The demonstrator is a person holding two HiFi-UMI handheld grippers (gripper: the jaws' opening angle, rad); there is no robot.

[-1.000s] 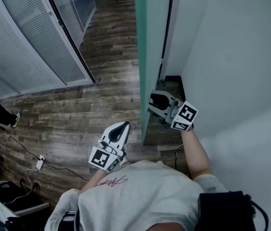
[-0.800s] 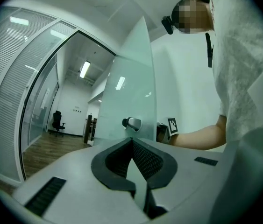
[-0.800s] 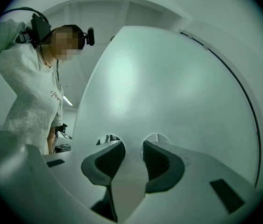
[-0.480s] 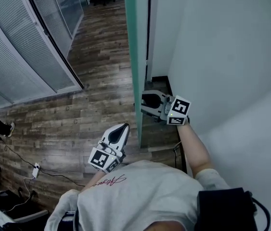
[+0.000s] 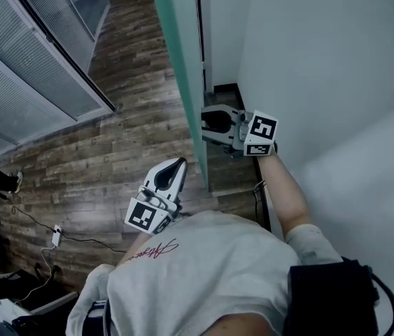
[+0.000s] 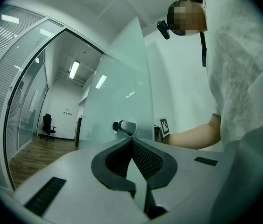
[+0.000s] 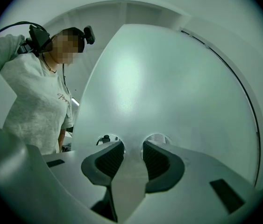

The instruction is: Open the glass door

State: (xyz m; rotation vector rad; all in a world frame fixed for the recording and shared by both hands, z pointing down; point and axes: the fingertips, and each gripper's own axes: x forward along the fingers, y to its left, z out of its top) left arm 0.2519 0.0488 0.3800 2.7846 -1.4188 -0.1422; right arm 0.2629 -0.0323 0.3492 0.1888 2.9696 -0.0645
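1. Greenish frosted glass door (image 5: 183,75) stands edge-on between the two tongs, above a wooden floor (image 5: 134,117).
2. On the right side of the door, close to a white wall (image 5: 322,61), the right gripper (image 5: 214,121) is clamped on the door handle (image 7: 132,164). Its jaws are apart, with the pale handle piece between the pads.
3. On the left side, the left gripper (image 5: 176,168) hangs near the glass but not touching it. Its jaws are pressed together and hold nothing.
4. In the left gripper view, a silver knob (image 6: 124,126) on the glass shows just beyond the tips.

Door (image 5: 180,61) between left tongs (image 5: 180,162), right tongs (image 5: 208,122), apparently
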